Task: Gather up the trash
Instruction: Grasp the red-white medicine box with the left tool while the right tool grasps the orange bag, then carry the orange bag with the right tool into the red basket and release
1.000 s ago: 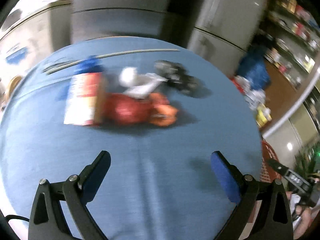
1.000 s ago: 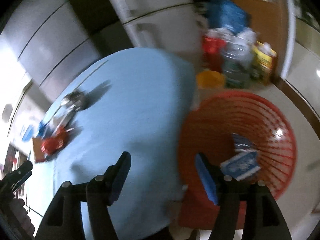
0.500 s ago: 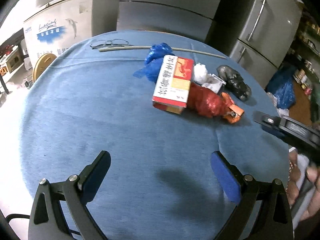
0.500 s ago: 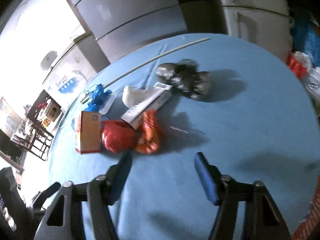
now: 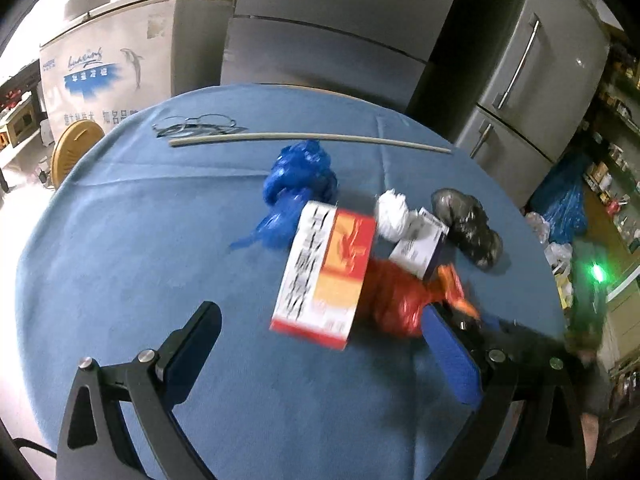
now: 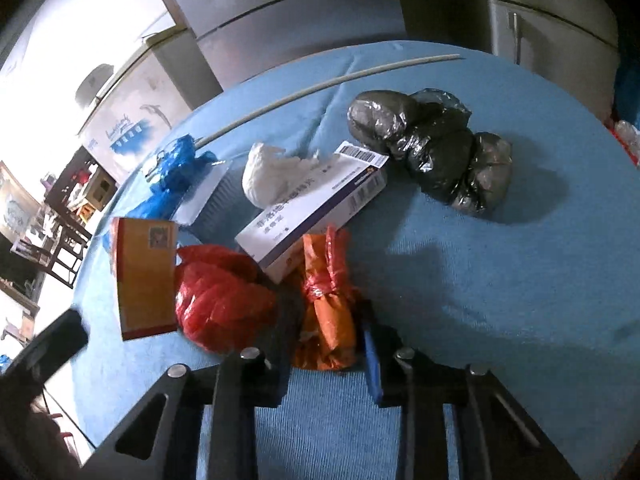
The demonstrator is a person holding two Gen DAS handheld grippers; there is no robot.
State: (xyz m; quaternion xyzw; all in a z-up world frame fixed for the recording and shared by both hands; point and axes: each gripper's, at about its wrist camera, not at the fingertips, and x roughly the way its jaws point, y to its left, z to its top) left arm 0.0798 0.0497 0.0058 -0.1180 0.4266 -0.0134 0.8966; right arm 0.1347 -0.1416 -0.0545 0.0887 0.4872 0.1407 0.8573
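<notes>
A pile of trash lies on the round blue table point(image 5: 120, 248). In the left wrist view I see a red-and-white box point(image 5: 326, 276), a red bag point(image 5: 394, 300), an orange wrapper point(image 5: 454, 292), a blue bag point(image 5: 298, 184), a white wad point(image 5: 394, 214), a white carton point(image 5: 418, 246) and a black bag point(image 5: 470, 228). My left gripper point(image 5: 320, 354) is open and empty just short of the box. My right gripper point(image 6: 326, 354) has its jaws closed around the orange wrapper point(image 6: 330, 312), beside the red bag point(image 6: 222, 300). The white carton point(image 6: 316, 204) and black bag point(image 6: 436, 152) lie beyond.
Eyeglasses point(image 5: 194, 124) and a long white stick point(image 5: 308, 138) lie at the table's far side. Grey refrigerators point(image 5: 532, 80) and a white chest freezer point(image 5: 120, 68) stand behind the table. Shelves and bags fill the floor at right point(image 5: 564, 200).
My right gripper swung from the red basket back over the table and closed around the orange wrapper. My left gripper moved closer to the red-and-white box.
</notes>
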